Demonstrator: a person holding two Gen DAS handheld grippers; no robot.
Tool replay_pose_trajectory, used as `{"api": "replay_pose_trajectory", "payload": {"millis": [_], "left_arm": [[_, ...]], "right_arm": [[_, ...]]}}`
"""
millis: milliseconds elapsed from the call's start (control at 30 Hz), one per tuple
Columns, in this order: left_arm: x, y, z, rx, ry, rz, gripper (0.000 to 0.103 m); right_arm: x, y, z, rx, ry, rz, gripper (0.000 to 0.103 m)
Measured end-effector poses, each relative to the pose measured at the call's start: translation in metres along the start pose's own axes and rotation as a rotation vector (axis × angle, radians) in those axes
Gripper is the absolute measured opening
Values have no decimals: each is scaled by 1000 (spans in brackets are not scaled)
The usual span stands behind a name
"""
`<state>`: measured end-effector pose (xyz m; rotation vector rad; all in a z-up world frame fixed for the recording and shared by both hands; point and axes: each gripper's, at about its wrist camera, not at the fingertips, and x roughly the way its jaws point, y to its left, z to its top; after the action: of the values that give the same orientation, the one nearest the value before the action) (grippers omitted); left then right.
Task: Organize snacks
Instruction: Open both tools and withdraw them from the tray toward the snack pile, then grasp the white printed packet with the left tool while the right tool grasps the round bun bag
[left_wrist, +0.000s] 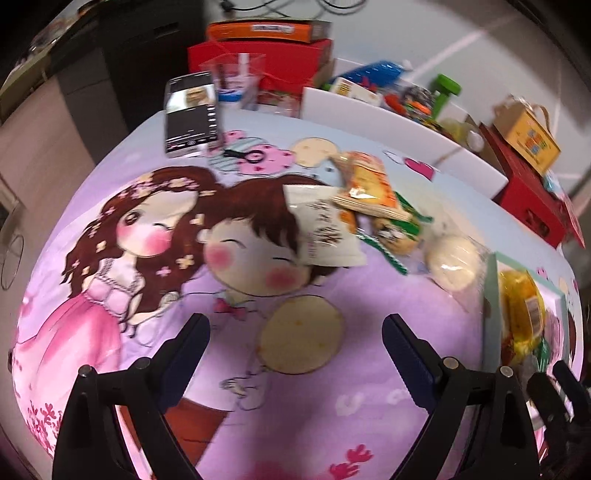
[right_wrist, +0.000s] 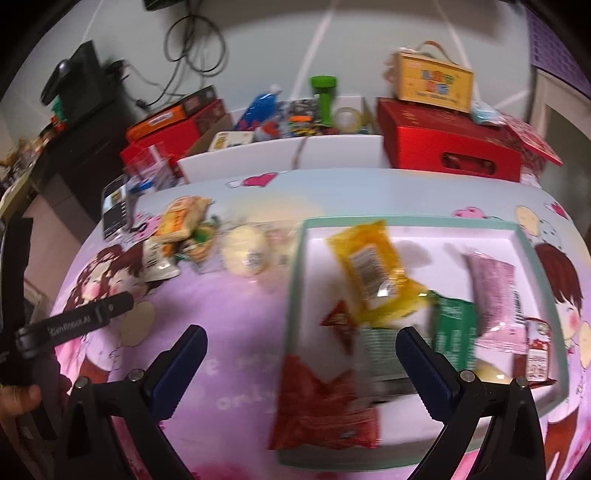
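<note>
Several snack packets (right_wrist: 373, 273) are already lying in the tray (right_wrist: 295, 280), while a small pile of snacks (left_wrist: 369, 218) is still waiting on the cartoon-print cloth (left_wrist: 147, 258) beside it. Both the left claw (left_wrist: 295, 339) and right claw (right_wrist: 301, 350) are hanging apart, gripping nothing, so sorting is looking partly done

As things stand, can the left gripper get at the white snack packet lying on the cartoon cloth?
Probably yes: the left gripper is open and empty, and the white snack packet lies ahead on top of the pile, nothing between them.
</note>
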<state>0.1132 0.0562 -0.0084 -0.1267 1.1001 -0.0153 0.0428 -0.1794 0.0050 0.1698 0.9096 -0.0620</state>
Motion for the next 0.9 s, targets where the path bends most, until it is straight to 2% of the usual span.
{"api": "replay_pose_trajectory", "payload": {"millis": [133,400,733,900], "left_arm": [[-1,14,3,-33,-6,1,94],[4,20,5,-54,11,-39,94],[17,26,20,-116,-2,-105,94],[30,20,40,-100,47,-177,94]], "right_arm": [[5,17,-2,-21,8,33,103],[17,25,-4,-21,36,35,103],[25,24,1,7,39,48,103],[23,20,18,52,27,71,103]]}}
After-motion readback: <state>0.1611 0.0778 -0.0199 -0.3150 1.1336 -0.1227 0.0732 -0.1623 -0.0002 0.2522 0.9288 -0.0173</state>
